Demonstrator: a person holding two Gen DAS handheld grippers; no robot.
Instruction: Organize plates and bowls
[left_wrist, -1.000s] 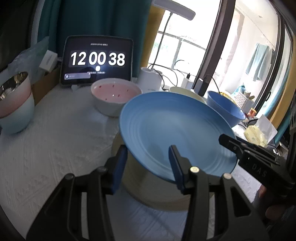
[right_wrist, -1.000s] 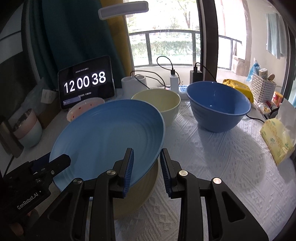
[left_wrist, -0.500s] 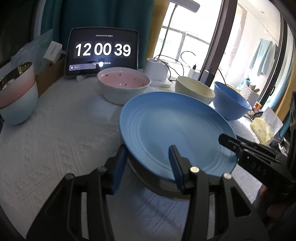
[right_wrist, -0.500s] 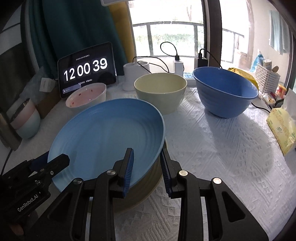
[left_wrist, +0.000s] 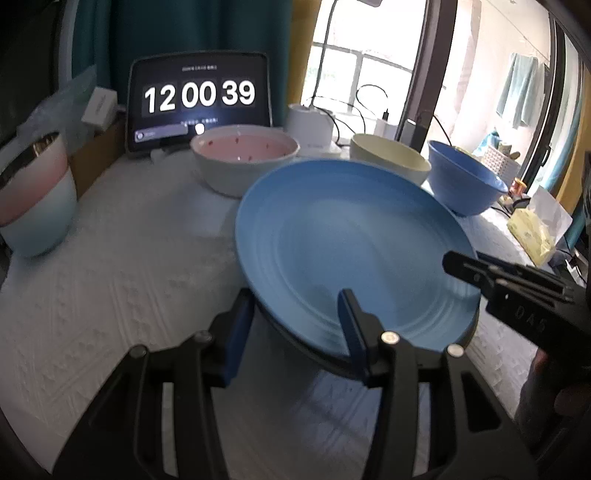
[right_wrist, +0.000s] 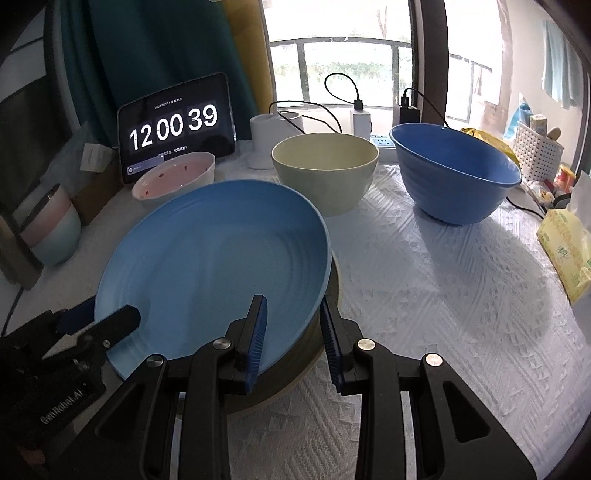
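While my two tools straddle opposite edges of the blue plate, I cannot tell whether either truly grips it. My right gripper has one finger over the rim, one outside; my left gripper likewise, "GenRobot.AI" readable on it. Beneath the plate something darker stays mostly hidden. Beyond my fingers the tablet reads "12 00 39"; its smaller lines are illegible.

Blue plate – cream bowl, pink speckled bowl – white embossed cloth
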